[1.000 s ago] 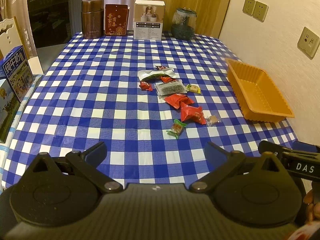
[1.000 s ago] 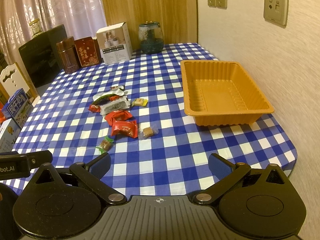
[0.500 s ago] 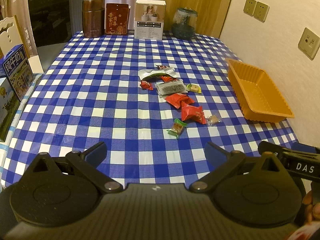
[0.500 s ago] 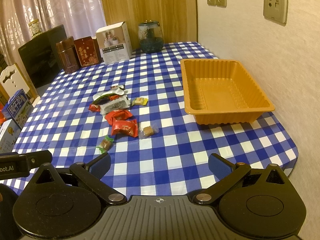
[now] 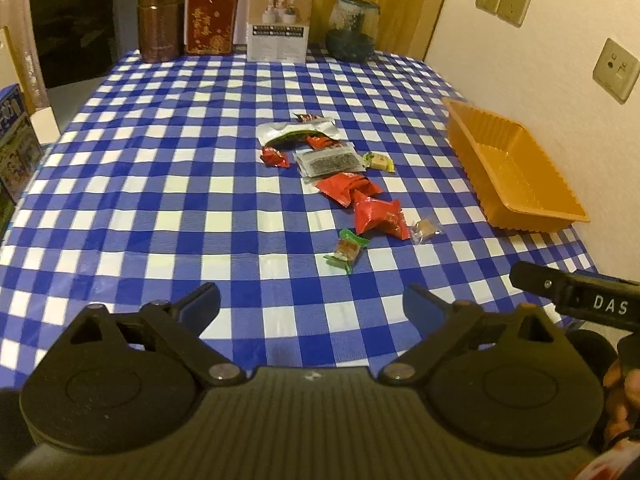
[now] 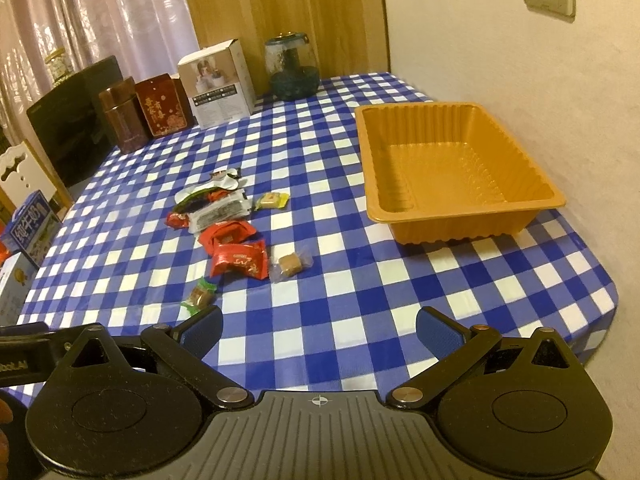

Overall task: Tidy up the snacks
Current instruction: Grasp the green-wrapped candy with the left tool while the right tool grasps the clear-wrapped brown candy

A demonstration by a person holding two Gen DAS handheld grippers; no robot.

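Snacks [image 5: 344, 184] scattered beside orange tray [image 6: 456, 224]; both tools gape wide, nothing held

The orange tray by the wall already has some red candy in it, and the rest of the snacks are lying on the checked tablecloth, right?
Not quite. The orange tray by the wall has nothing in it; the right wrist view looks straight into it. All the snacks, red candy included, are lying on the checked tablecloth.
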